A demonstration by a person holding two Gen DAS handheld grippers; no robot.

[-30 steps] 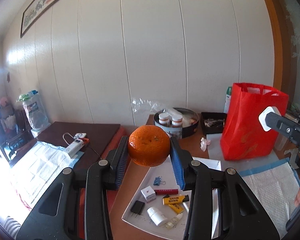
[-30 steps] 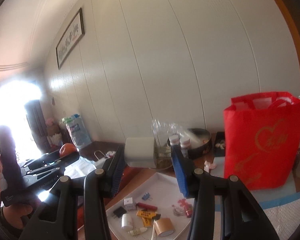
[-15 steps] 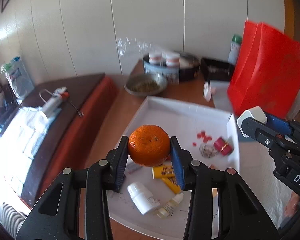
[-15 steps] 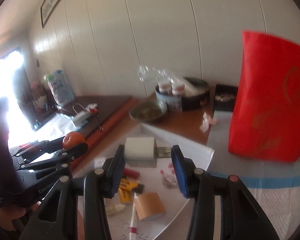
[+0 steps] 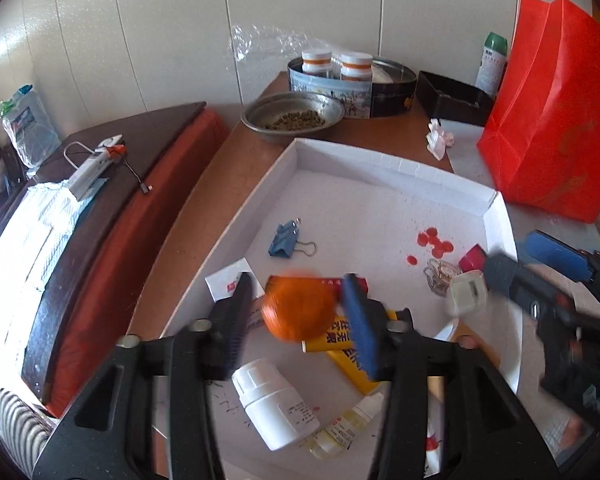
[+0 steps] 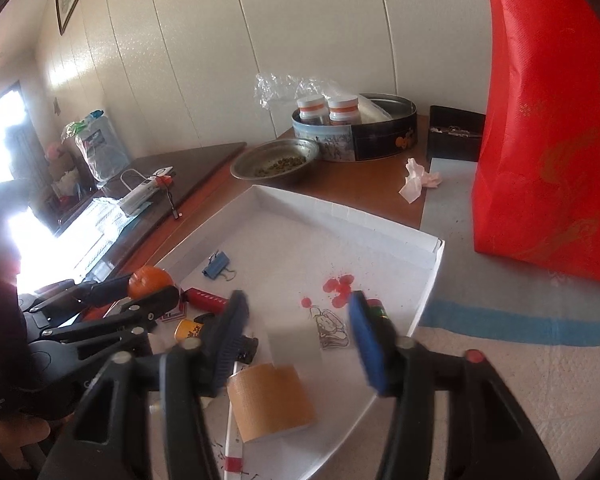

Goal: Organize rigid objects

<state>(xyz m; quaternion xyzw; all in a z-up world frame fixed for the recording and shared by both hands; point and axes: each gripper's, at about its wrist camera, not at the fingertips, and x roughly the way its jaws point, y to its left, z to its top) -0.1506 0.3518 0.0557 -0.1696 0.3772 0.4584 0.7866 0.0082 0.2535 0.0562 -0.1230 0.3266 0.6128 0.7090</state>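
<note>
My left gripper [image 5: 298,286] hangs low over the white tray [image 5: 380,160], its jaws opening. A blurred orange [image 5: 300,308] lies between the pads, with a gap on its left side. In the right wrist view my right gripper [image 6: 297,300] is also opening, and a blurred white charger [image 6: 296,344] sits loose between its pads above the tray [image 6: 340,212]. The left wrist view shows that charger [image 5: 468,294] off the right gripper's tips. A white pill bottle [image 5: 272,404], a dropper bottle [image 5: 348,420], yellow boxes [image 5: 332,336] and a blue binder clip [image 5: 286,236] lie in the tray.
A roll of brown tape [image 6: 268,400] rests in the tray's near corner. A red bag [image 5: 556,112] stands at the right. Behind the tray are a metal bowl [image 5: 294,118], a round tin [image 5: 352,84], a black box [image 5: 452,100] and a crumpled tissue [image 5: 438,142].
Both grippers came down over the tray and tipped downward. Their jaws have spread: the orange and the white charger, gripped before, are now loose between the pads.
</note>
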